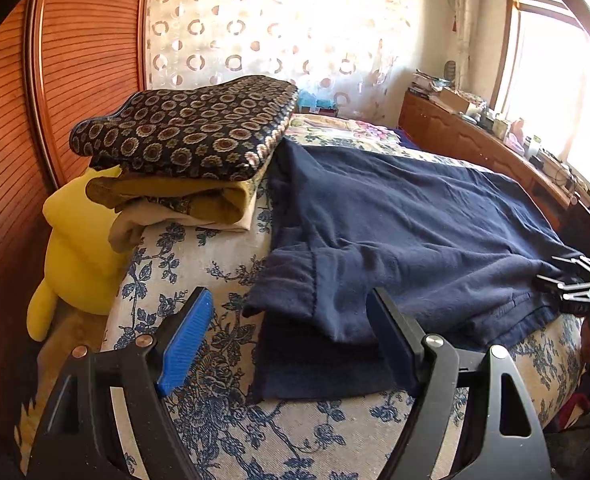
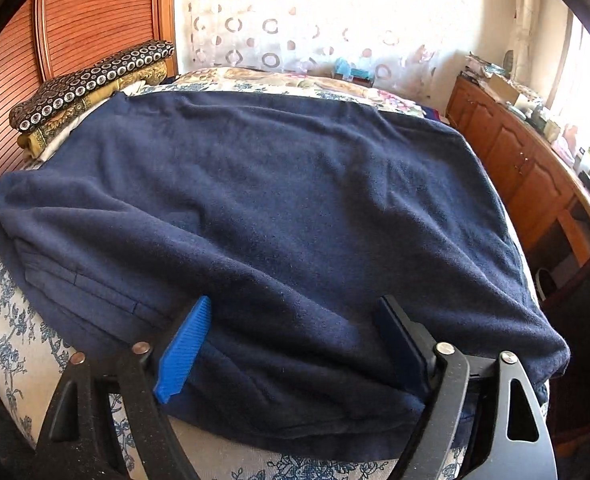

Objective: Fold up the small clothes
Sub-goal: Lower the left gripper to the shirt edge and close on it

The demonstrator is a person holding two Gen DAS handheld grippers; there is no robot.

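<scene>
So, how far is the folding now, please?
Done: a stack of folded clothes lies at the far left of the bed. In hand: the navy garment lies spread out, a sleeve folded over; the left gripper and the right gripper hover at its near edge, jaws open, holding nothing. Left: folding it small and stacking it.

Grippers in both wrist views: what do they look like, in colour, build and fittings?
Both match. The left gripper and the right gripper have matte black linkage arms with triangular cut-outs and silver pivot bolts. Each carries two flat finger pads: one shows a bright blue ribbed face, the other looks dark navy. No cables, markings or sleeves show.
</scene>
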